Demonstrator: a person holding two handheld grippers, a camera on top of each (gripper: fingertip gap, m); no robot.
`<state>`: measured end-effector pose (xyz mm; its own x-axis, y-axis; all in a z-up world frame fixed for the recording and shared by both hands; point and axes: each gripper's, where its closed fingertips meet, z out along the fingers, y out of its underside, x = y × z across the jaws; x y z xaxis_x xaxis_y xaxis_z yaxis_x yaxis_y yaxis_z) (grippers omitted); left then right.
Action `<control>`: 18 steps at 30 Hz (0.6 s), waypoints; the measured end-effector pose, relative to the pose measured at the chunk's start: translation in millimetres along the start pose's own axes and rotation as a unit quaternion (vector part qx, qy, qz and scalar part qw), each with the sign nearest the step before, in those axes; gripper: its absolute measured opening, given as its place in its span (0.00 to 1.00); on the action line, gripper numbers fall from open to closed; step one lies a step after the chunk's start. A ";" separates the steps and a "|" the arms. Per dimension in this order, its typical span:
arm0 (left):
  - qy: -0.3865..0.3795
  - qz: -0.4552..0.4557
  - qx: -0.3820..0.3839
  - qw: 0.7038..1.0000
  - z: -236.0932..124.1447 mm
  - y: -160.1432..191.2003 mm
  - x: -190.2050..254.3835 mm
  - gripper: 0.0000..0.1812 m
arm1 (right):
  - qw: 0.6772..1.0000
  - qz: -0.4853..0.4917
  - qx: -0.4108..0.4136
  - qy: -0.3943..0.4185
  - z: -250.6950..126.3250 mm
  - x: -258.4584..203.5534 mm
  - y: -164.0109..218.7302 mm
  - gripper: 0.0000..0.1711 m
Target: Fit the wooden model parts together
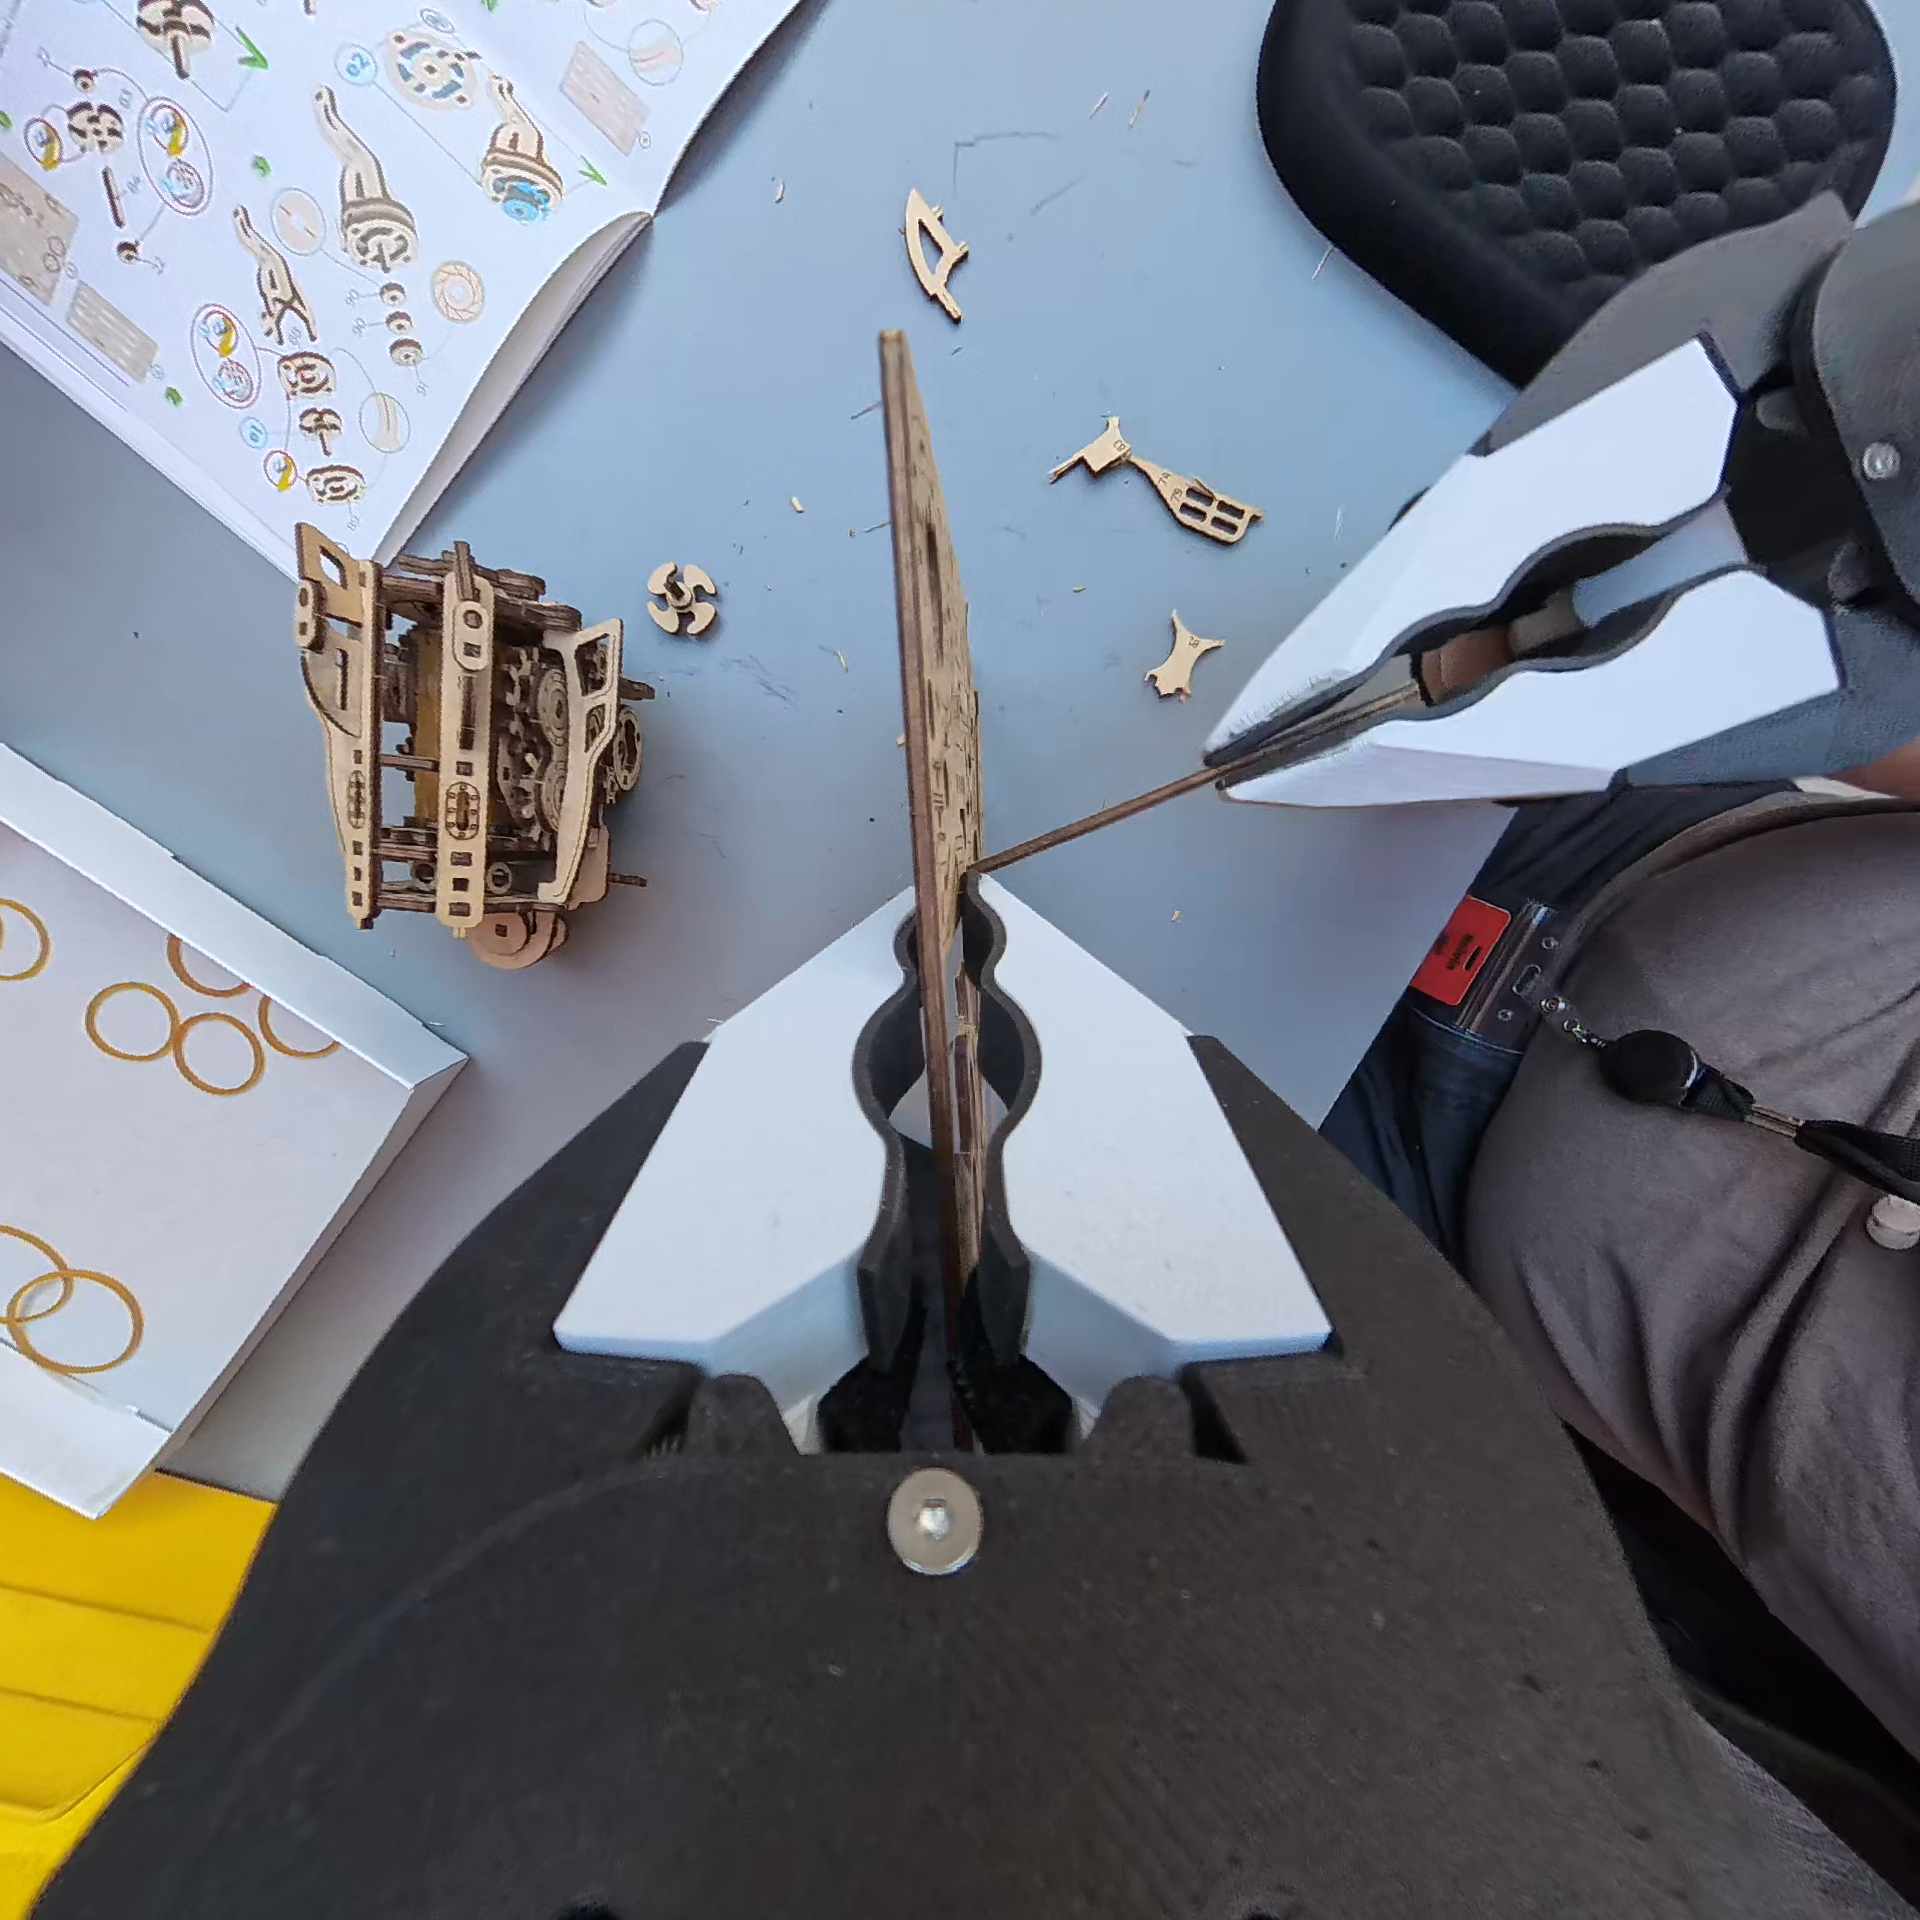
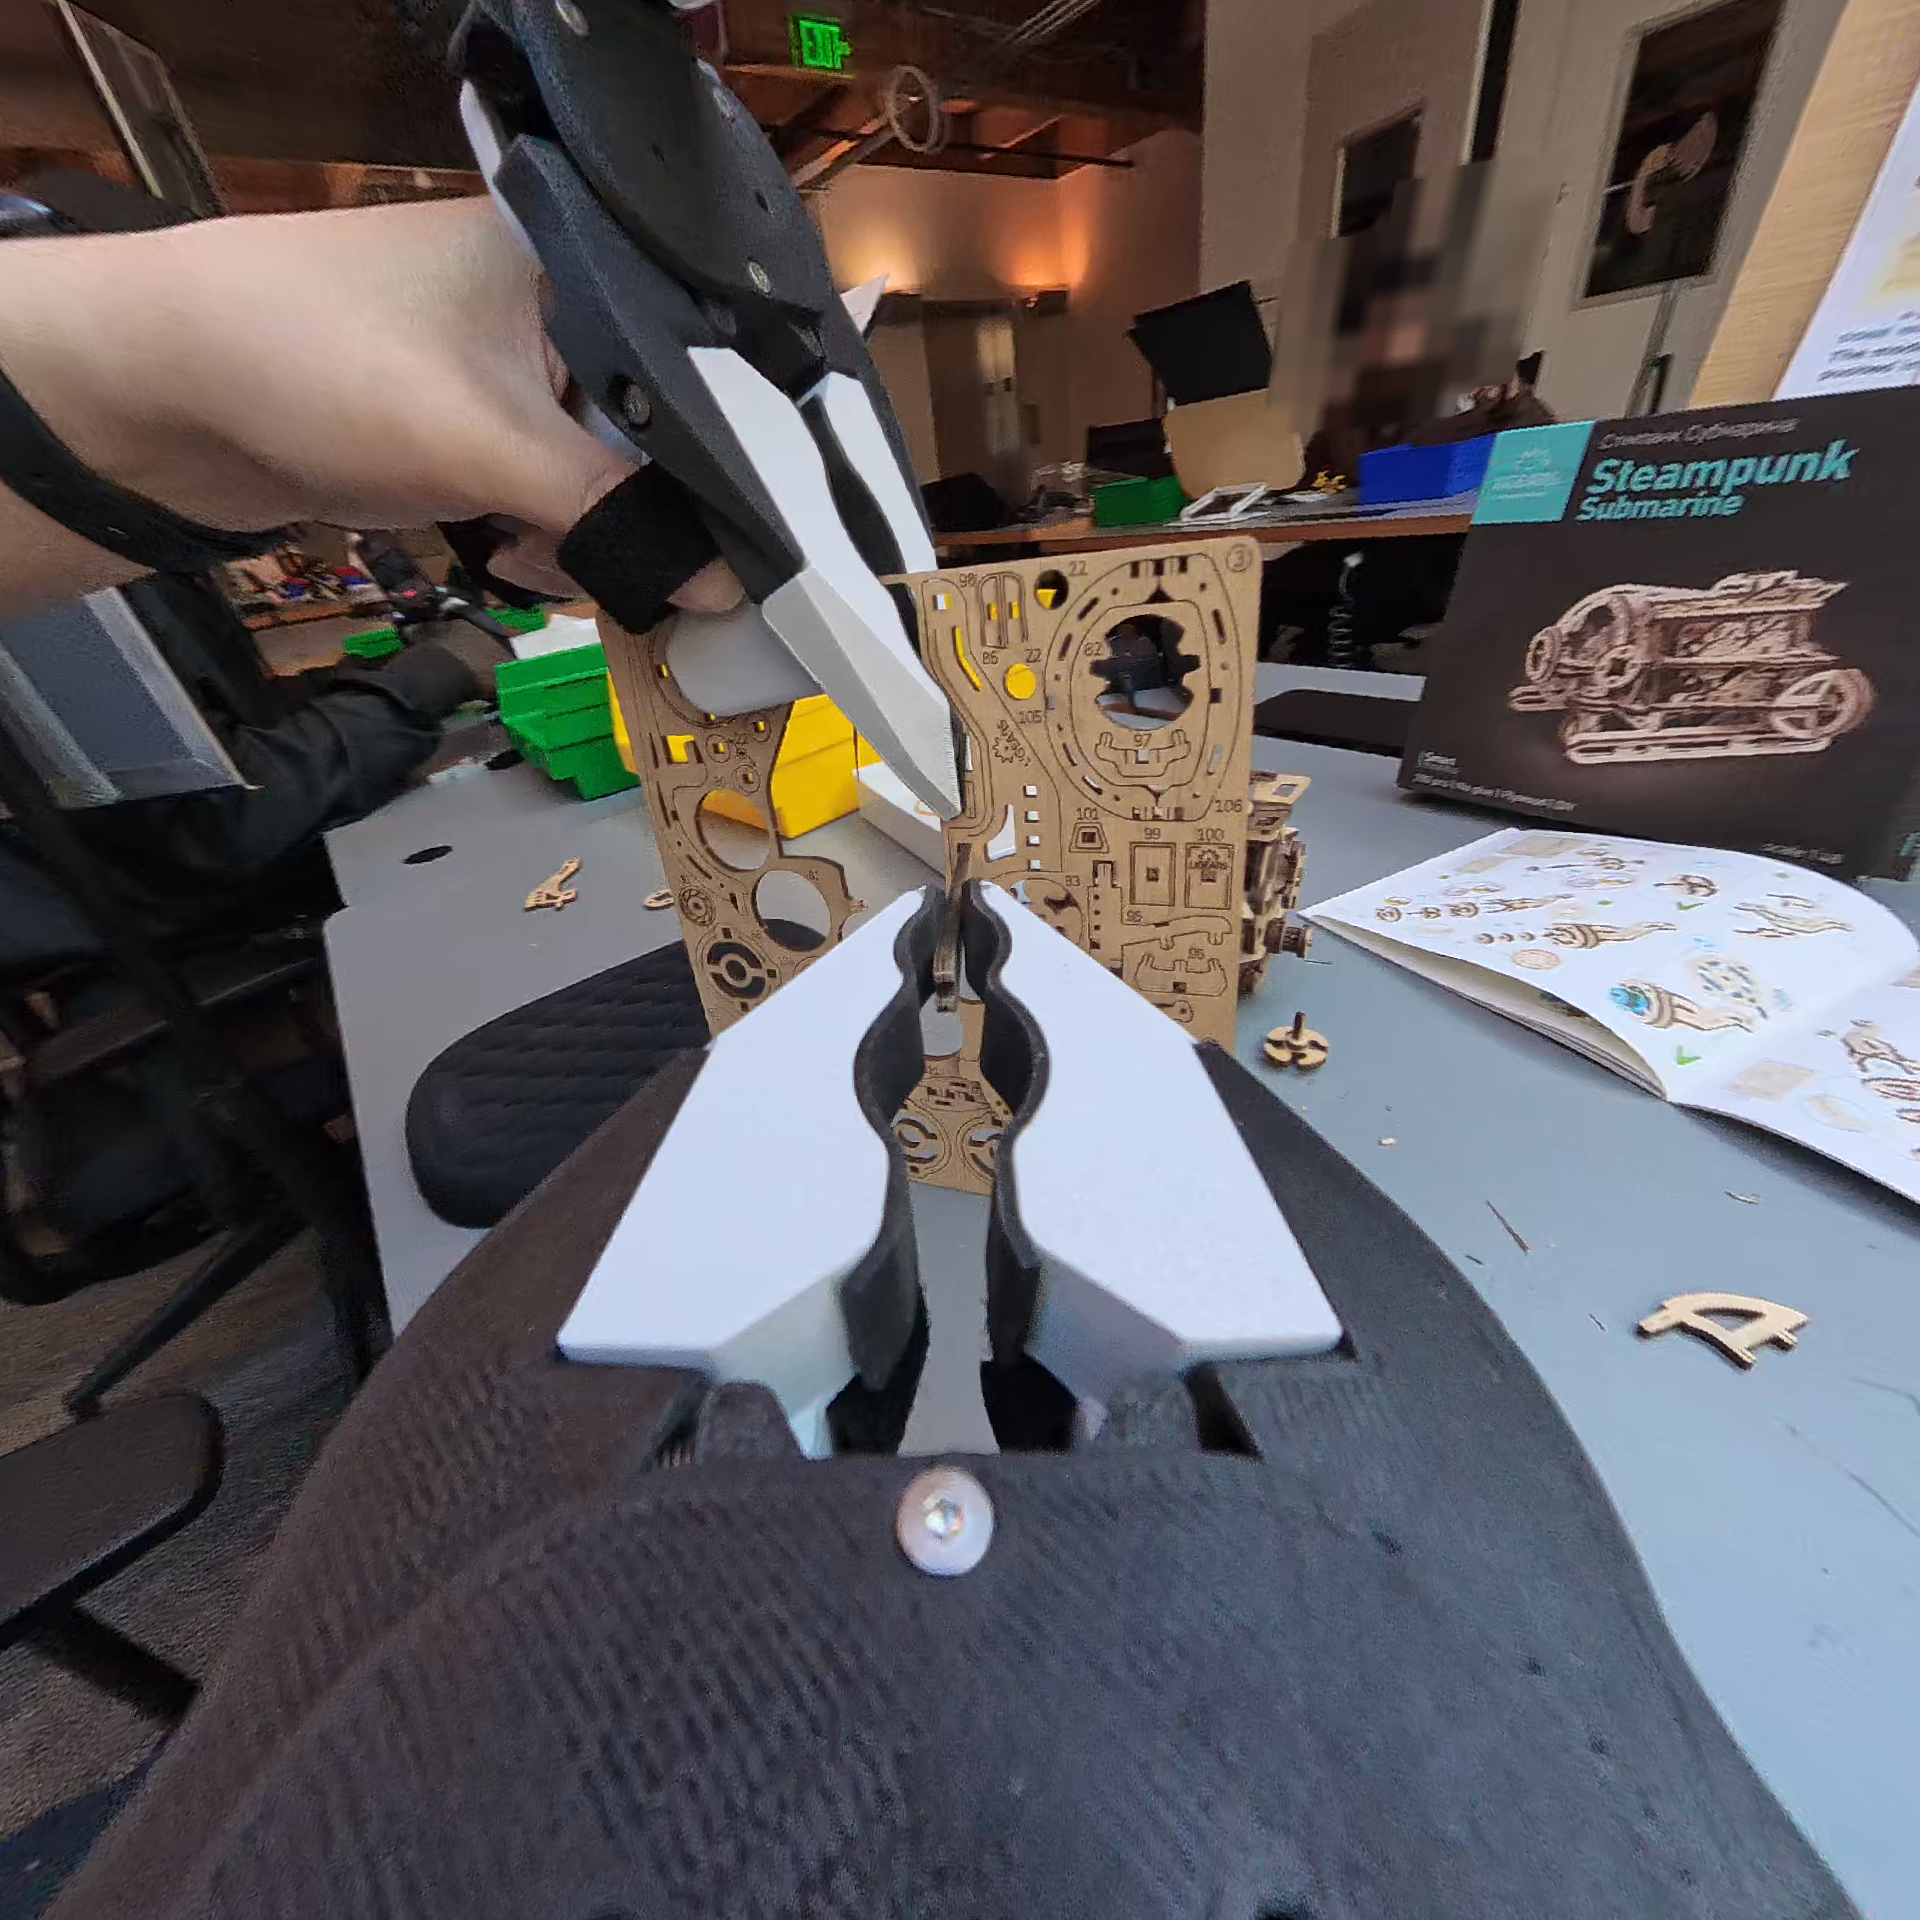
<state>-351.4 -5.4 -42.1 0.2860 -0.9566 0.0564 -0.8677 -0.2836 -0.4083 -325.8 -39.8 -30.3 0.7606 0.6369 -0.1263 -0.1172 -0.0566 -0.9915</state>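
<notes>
Left wrist view: white box (image 1: 260, 1143) seemingly holds rings (image 1: 171, 1023).

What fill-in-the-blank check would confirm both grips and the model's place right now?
1. The left gripper is ____ on the wooden sheet.
2. The right gripper pinches a small wooden piece whose far end meets the ____.
3. The assembled model stands on the ____, in neither gripper.

Missing words: shut; sheet; table.

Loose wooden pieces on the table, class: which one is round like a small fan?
The pinwheel-shaped piece, lying between the half-built model and the upright wooden sheet. The other loose pieces are flat, elongated or angular cut-outs.
</notes>
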 end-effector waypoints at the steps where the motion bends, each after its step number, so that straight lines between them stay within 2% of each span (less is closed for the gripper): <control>1: -0.001 0.001 0.000 1.000 0.1 -0.2 0.0 0.01 | 1.000 -0.013 0.002 0.018 0.0 -1.3 0.2 0.01; 5: -0.008 0.018 -0.003 1.000 -0.2 0.3 -0.8 0.01 | 0.997 -0.061 -0.001 0.053 1.7 -6.7 1.8 0.01; 10: -0.023 0.086 -0.005 0.996 0.8 3.7 0.3 0.03 | 1.000 0.000 -0.007 0.004 0.1 -4.2 0.8 0.01; 14: -0.048 0.116 -0.017 0.992 4.2 5.3 -1.0 0.05 | 1.000 -0.017 -0.019 0.005 0.2 -3.2 0.6 0.01; 18: -0.024 0.107 -0.015 0.994 2.6 7.4 1.9 0.03 | 0.999 -0.022 -0.026 0.003 0.4 -5.1 3.0 0.01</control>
<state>-356.2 -9.1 -47.3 0.1123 -0.9910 -0.0731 -0.9226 -0.0767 -0.3779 -330.3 -42.9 -32.6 0.7676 0.6354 -0.0834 -0.0511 -0.0691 -0.9963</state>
